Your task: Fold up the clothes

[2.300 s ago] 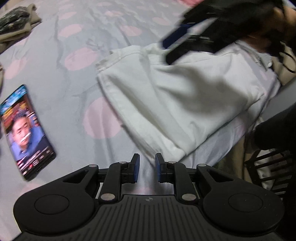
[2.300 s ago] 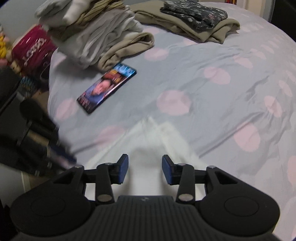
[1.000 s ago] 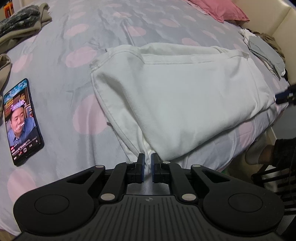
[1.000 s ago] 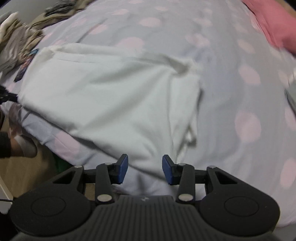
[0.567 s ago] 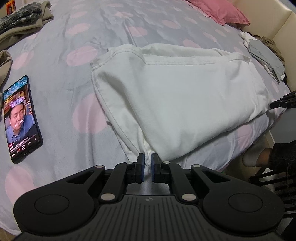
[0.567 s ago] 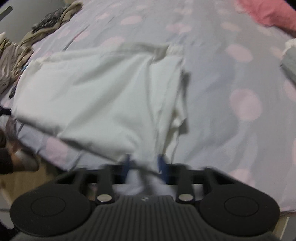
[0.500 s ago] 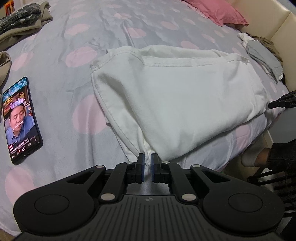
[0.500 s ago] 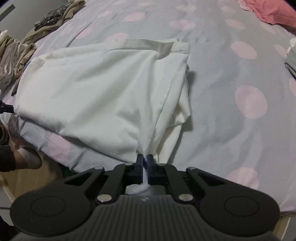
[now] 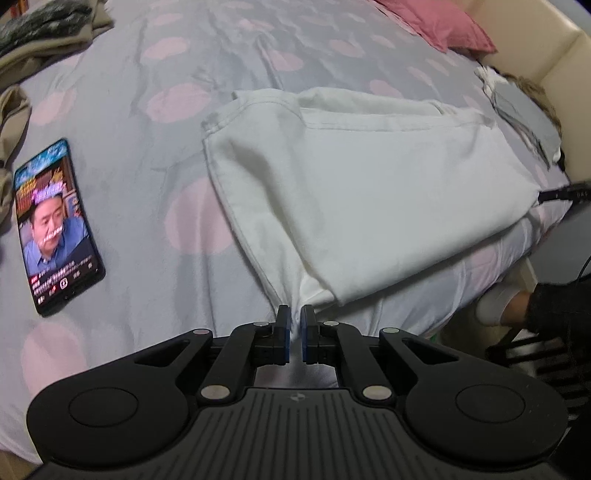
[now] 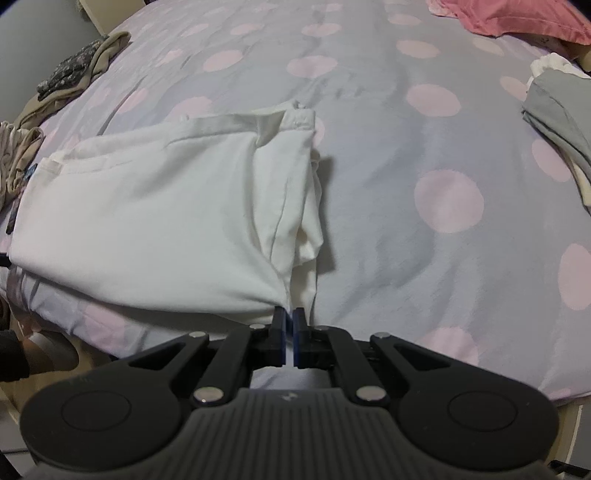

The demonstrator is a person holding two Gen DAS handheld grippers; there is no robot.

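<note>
A white garment lies folded over on the grey bedspread with pink dots, its near edge along the side of the bed. My left gripper is shut on the garment's near left corner, and white cloth shows between the blue pads. From the right wrist view the same white garment spreads to the left, its waistband at the far end. My right gripper is shut on its near right corner, where the layers bunch up. The tip of the right gripper shows at the far right of the left view.
A phone with a lit screen lies on the bed left of the garment. Folded clothes sit at the far left and a grey folded pile at the right. A pink pillow lies by the headboard. A person's socked foot stands beside the bed.
The right gripper has swung to the garment's other corner and shut on it. The left gripper stays shut on its corner; the cloth is pulled a little tighter between them.
</note>
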